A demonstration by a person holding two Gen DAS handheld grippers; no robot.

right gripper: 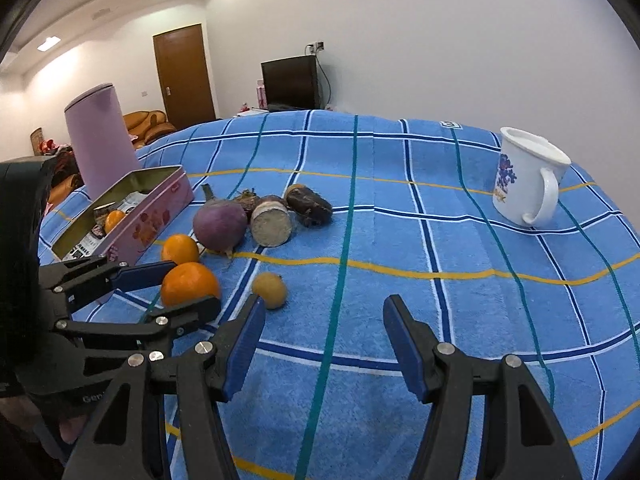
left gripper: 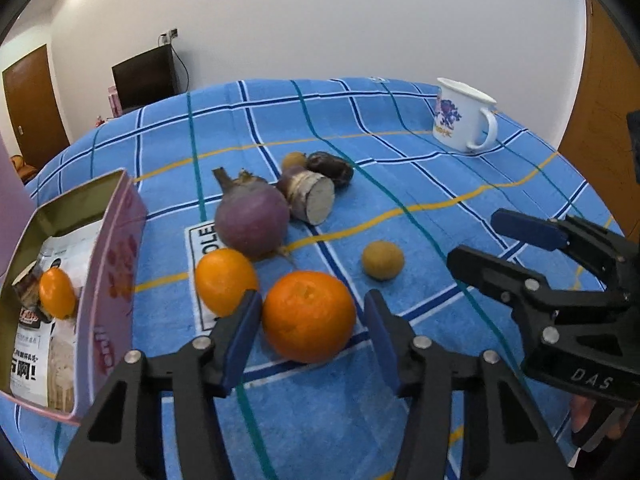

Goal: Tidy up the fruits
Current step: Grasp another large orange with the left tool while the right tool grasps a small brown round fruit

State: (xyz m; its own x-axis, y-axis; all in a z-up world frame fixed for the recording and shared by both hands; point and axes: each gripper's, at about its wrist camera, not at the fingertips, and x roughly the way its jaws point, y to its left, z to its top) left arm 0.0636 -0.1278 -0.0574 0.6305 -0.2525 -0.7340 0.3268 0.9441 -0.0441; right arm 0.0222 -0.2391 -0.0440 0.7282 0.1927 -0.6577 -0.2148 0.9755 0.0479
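Observation:
My left gripper (left gripper: 312, 322) is open with its pads on either side of a large orange (left gripper: 309, 316) on the blue checked cloth, a small gap showing on each side. It also shows in the right wrist view (right gripper: 188, 282) around that orange (right gripper: 190, 283). A smaller orange (left gripper: 225, 281) lies just left. A small yellow-brown fruit (left gripper: 383, 260) lies to the right. The pink tin (left gripper: 108, 276) at left holds a small orange (left gripper: 58, 293) and snack packets. My right gripper (right gripper: 324, 330) is open and empty, right of the yellow-brown fruit (right gripper: 270, 290).
A purple turnip (left gripper: 252, 222), a cut root (left gripper: 314, 196) and a dark tuber (left gripper: 332, 168) lie behind the oranges. A white mug (left gripper: 464, 114) stands at the far right. A pink cylinder (right gripper: 102, 140) stands behind the tin (right gripper: 156, 216).

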